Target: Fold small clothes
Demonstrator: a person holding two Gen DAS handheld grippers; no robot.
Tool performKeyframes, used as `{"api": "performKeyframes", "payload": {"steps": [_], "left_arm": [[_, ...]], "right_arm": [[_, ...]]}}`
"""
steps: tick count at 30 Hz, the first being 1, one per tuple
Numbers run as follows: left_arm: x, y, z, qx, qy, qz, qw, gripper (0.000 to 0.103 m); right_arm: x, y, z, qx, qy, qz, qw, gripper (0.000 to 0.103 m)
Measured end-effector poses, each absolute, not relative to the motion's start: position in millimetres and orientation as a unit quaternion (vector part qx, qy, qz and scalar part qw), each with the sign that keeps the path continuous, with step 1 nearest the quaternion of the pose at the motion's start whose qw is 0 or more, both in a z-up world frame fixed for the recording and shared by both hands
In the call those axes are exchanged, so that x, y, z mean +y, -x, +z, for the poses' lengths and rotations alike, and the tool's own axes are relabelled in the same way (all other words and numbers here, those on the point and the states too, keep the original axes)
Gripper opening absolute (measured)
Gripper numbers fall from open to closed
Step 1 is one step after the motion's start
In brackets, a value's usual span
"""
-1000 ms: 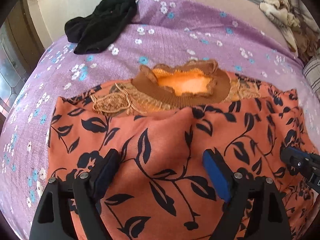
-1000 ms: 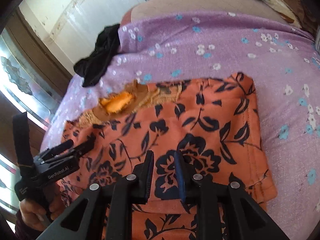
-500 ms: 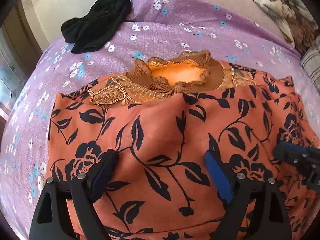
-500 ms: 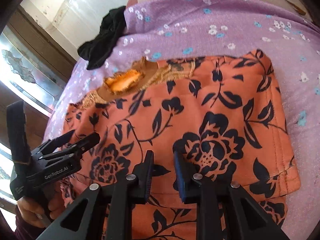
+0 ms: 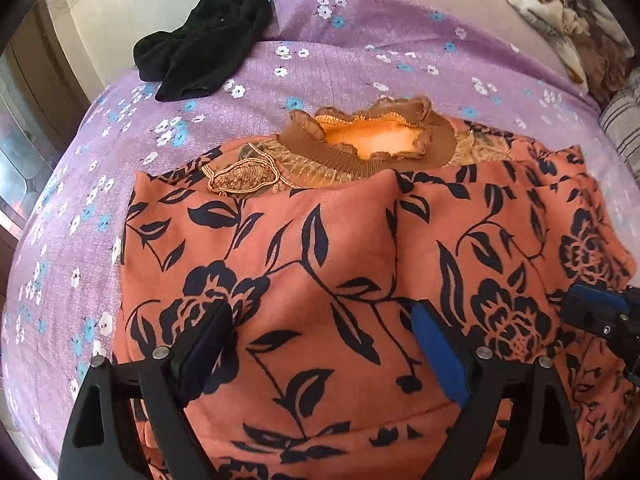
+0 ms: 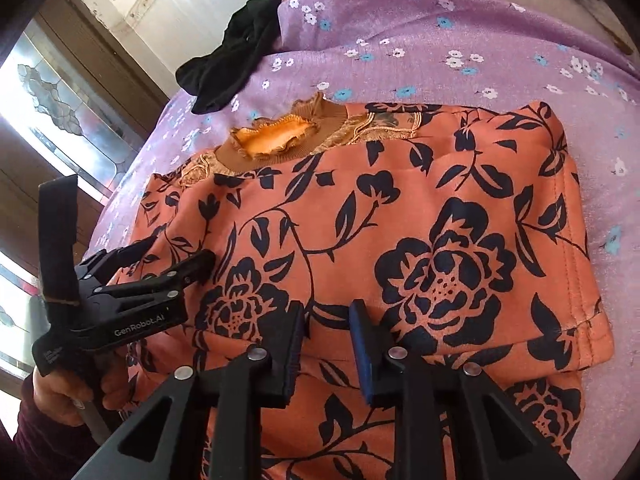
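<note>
While both sleeves already lie folded in over the chest, the orange floral top (image 5: pixel 344 272) now fills more of each view than it did a second ago: both tools have dropped closer to it, the collar (image 5: pixel 372 140) has slid further off, and the garment itself has not shifted on the purple floral bedspread (image 5: pixel 352 60). That suggests the sideways folds are finished and the hands are lining up for the crosswise fold, hem toward collar.

The left tool (image 5: pixel 320 344) is spread wide, its pads straddling the folded left sleeve near the middle seam; nothing lies between them, and whether the tips press into the cloth cannot be told. The right tool (image 6: pixel 326 344) has its fingers drawn in to a narrow gap, hovering over the lower edge of the right-hand flap with no fabric pinched, so it is neither fully spread nor pressed together.

The top lies flat in the middle of the bed, neck away from the person. A black garment (image 5: pixel 208 52) sits bunched well apart at the far corner.
</note>
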State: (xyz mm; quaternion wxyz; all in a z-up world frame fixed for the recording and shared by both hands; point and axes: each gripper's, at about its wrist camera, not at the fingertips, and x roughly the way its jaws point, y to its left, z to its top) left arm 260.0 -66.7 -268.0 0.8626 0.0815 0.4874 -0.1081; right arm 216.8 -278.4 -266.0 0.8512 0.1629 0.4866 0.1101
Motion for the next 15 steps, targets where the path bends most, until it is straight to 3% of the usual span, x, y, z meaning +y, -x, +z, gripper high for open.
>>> {"api": "performKeyframes", "payload": {"steps": [4,6,7,15], "left_arm": [[-14,-231,-242,0.459,-0.025,-0.057,0.886,0.092],[17,-207,-233,0.442,-0.017,-0.034,0.896,0.092],[34,-193,-231,0.435,-0.017,-0.018,0.900,0.092],[147,-103,-234,0.467,0.031,0.014,0.883,0.092]], "right_arm": [[-297,-180,-245,0.440,-0.211,0.115,0.865,0.029],[-308,-159,-235,0.420,-0.226,0.101,0.873,0.055],[-316,-145,-231,0.405,-0.236,0.095,0.878,0.080],[-380,-43,-244,0.408,-0.304,0.041,0.860,0.083]]}}
